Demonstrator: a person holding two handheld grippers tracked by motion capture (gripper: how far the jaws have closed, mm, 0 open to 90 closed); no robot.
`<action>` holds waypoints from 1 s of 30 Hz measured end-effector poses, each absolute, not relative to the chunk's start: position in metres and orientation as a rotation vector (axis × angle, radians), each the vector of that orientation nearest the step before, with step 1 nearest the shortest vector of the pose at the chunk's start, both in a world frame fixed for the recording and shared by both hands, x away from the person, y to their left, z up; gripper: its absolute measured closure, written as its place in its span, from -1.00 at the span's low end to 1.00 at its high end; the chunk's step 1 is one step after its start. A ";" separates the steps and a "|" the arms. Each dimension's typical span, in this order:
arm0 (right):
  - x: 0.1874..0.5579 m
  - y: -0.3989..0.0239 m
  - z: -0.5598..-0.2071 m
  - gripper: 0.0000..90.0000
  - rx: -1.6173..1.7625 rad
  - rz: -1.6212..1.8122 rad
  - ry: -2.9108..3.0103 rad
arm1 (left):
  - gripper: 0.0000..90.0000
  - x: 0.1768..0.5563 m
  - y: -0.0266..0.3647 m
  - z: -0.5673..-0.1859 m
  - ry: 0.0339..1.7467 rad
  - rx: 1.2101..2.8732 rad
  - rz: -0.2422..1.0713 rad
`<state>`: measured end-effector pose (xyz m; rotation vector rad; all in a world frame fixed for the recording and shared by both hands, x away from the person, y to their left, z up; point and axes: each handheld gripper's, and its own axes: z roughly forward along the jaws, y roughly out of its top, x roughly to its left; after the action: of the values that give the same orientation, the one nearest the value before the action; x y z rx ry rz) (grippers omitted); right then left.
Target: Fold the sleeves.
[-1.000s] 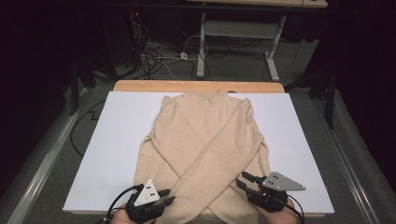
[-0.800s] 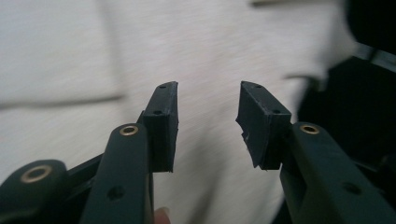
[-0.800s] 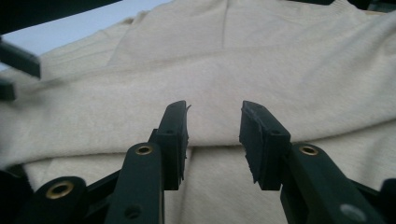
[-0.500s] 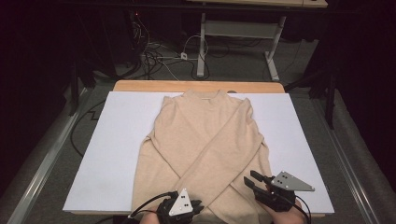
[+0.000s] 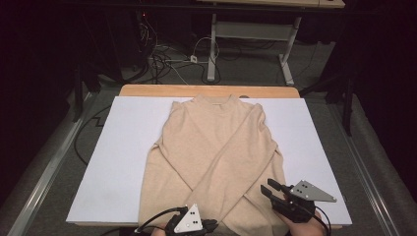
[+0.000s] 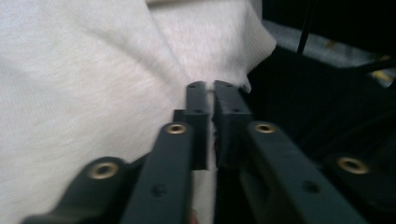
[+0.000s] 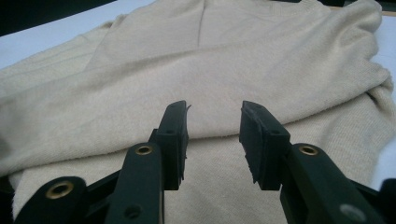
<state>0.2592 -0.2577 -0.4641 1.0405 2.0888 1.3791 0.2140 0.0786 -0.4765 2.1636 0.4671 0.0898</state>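
Your left gripper (image 6: 209, 88) has just closed and is pinching the sweater (image 5: 216, 147) hem; your right gripper (image 7: 214, 122) is spread, sweater just ahead

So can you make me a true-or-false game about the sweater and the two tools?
1. The sweater is beige. True.
2. The sweater's sleeves are stretched straight out to the sides. False: they are folded across its front and cross each other.
3. The right tool has a gap between its jaws. True: in the right gripper view they stand apart over the fabric, pressing on nothing.
4. The left tool is wide open. False: its jaws are almost together, with just a thin slit between them, at the sweater's bottom edge.
5. The sweater lies on a white sheet. True.
6. The sweater's collar points toward the person. False: it points to the far side of the table.
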 end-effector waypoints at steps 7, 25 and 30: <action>0.262 -0.262 -0.465 0.40 1.060 1.379 2.082 | 0.05 0.239 0.104 -0.465 0.607 2.024 0.184; 0.273 -0.278 -0.469 -0.21 1.088 1.325 2.060 | -0.88 0.287 0.183 -0.473 0.911 1.947 0.375; 0.277 -0.283 -0.470 -0.48 1.105 1.302 2.054 | -1.00 0.289 0.193 -0.470 0.938 1.936 0.403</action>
<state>0.2766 -0.2834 -0.4705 1.1047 2.0540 1.3021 0.2890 0.1931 -0.4704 1.9357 0.9380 0.4033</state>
